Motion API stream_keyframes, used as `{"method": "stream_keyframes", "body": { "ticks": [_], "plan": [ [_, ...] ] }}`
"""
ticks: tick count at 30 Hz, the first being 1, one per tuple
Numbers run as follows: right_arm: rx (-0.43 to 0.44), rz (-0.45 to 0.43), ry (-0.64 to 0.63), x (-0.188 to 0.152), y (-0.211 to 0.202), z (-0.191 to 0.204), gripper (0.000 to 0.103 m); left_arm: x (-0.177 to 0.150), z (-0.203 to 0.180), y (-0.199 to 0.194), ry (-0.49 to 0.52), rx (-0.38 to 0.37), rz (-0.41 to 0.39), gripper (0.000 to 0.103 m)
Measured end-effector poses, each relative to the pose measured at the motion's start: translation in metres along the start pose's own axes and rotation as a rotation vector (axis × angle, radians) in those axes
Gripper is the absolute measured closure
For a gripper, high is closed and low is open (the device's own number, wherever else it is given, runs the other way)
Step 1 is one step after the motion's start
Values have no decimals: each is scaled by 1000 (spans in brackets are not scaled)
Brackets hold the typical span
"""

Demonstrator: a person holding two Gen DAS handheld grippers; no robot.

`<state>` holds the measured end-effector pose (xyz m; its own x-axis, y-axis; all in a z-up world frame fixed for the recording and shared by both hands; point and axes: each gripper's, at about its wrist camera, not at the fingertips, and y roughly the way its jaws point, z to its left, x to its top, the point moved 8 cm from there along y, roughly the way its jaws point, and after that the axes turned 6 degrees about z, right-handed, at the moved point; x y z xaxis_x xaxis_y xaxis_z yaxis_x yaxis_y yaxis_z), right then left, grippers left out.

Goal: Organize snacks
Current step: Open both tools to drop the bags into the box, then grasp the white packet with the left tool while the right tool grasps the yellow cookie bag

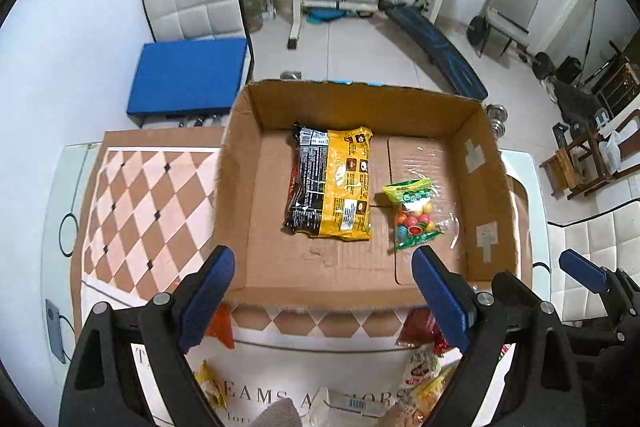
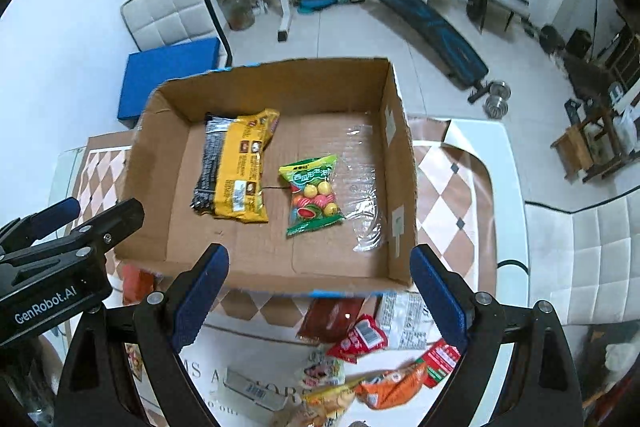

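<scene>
Both tongs wide and empty: left tongs (image 1: pixel 324 291) and right tongs (image 2: pixel 320 287) at bottom of frame, above the cardboard box (image 2: pixel 400 187) on the desk (image 1: pixel 140 195). Inside, mid-frame: yellow-black packet (image 2: pixel 236 171), candy bag (image 2: pixel 314 195) beside it. Loose snacks (image 2: pixel 360 347) lower frame, outside the box.

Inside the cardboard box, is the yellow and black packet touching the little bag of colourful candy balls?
Apart. The right wrist view shows a strip of bare box floor between the yellow and black packet and the candy bag.
</scene>
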<state>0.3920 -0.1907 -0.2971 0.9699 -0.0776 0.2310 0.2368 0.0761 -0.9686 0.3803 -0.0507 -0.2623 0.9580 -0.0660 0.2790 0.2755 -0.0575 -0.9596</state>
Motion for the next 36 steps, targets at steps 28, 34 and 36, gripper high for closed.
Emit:
{"method": "stream_keyframes", "body": {
  "ticks": [28,34,36],
  "plan": [
    [92,226,182,-159,35,-51,8,-178,13,61,-164,-1,312,12],
    [126,347,240,-195,80,-61,8,-242,5,133,-387,-158,595,12],
    [131,376,254,-204,93,-63,8,-253,1,149,-454,-193,647,12]
  ]
}}
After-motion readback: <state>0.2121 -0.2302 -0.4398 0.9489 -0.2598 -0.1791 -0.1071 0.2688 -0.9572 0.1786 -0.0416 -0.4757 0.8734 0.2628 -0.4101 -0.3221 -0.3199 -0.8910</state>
